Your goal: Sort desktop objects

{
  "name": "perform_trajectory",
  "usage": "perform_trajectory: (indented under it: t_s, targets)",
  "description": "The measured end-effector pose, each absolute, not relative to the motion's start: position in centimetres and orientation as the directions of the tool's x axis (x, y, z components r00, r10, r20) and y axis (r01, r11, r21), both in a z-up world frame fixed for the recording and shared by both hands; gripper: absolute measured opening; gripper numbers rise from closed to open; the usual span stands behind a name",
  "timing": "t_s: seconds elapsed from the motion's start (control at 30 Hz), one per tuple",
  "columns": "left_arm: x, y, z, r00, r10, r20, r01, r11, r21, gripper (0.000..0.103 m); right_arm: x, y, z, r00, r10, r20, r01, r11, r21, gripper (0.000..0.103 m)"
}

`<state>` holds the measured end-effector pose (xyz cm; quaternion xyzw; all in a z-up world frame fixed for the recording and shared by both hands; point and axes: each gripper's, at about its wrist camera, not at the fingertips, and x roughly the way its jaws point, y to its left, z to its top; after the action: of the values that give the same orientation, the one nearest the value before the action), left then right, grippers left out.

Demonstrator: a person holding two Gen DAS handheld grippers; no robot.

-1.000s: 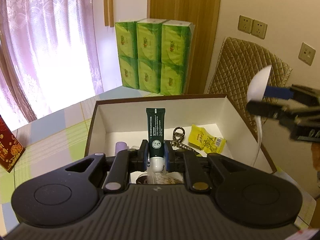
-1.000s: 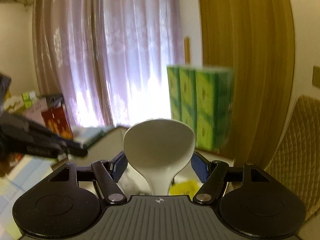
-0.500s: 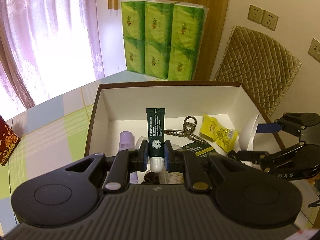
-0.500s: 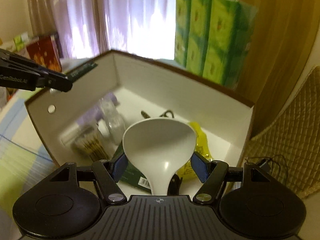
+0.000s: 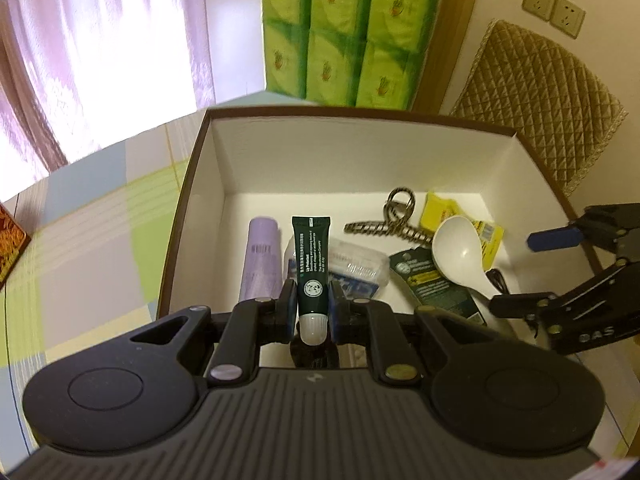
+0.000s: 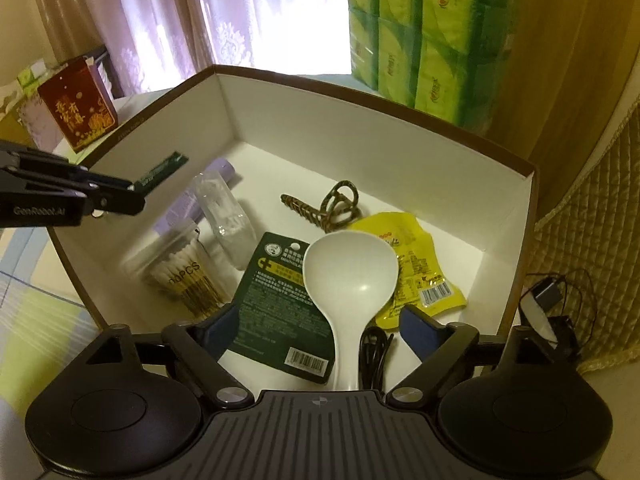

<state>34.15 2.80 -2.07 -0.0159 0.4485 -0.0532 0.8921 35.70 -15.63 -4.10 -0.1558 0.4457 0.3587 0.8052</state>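
My left gripper is shut on a dark green tube with a white cap, held over the near part of the open white box. In the right wrist view it reaches in from the left with the tube. A white spoon lies in the box on the packets. My right gripper stands around its handle with the jaws opening, and the pads are clear of it. From the left wrist, the spoon and right gripper show at the right.
The box also holds a purple bottle, a hair claw, a yellow packet, cotton swabs, a dark green card packet and a black cable. Green tissue packs stand behind. A quilted chair is to the right.
Both grippers came down toward the box and tilted to look into it. The right jaws spread and let go of the spoon, which now lies in the box. The left grip is unchanged.
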Motion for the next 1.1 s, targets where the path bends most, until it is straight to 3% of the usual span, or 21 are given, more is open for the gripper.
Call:
perform_trajectory:
  t_s: [0.33,0.4,0.47,0.7,0.77,1.1]
  targets:
    - [34.7,3.2,-3.6,0.530,-0.070,-0.845,0.035,0.998,-0.060,0.012,34.5,-15.7,-3.9,0.346,0.451,-0.823,-0.731,0.679,0.065,0.098]
    - [34.8,3.3,-3.8,0.519,-0.074,-0.851,0.033,0.997,-0.067,0.019,34.3,-15.7,-3.8,0.345,0.451,-0.823,-0.734,0.676,0.064,0.100]
    - [34.7,3.3,-3.9,0.512,-0.069,-0.856,0.026,0.998,-0.065,0.038,34.2,-15.7,-3.7,0.347,0.452,-0.822,-0.734,0.676,0.062,0.101]
    - [34.2,3.1,-3.9,0.502,-0.076,-0.862,0.035,0.997,-0.068,0.058,33.8,-15.6,-3.5,0.366,0.438,-0.821,-0.724,0.688,0.045,0.101]
    - [34.0,2.7,-3.7,0.506,-0.076,-0.859,0.043,0.997,-0.063,0.071,33.6,-15.6,-3.3,0.372,0.435,-0.820,-0.721,0.692,0.040,0.101]
    - [32.9,1.4,-2.3,0.541,-0.070,-0.838,0.077,0.997,-0.033,0.091,32.5,-15.9,-2.8,0.402,0.427,-0.810,-0.695,0.718,0.033,0.101]
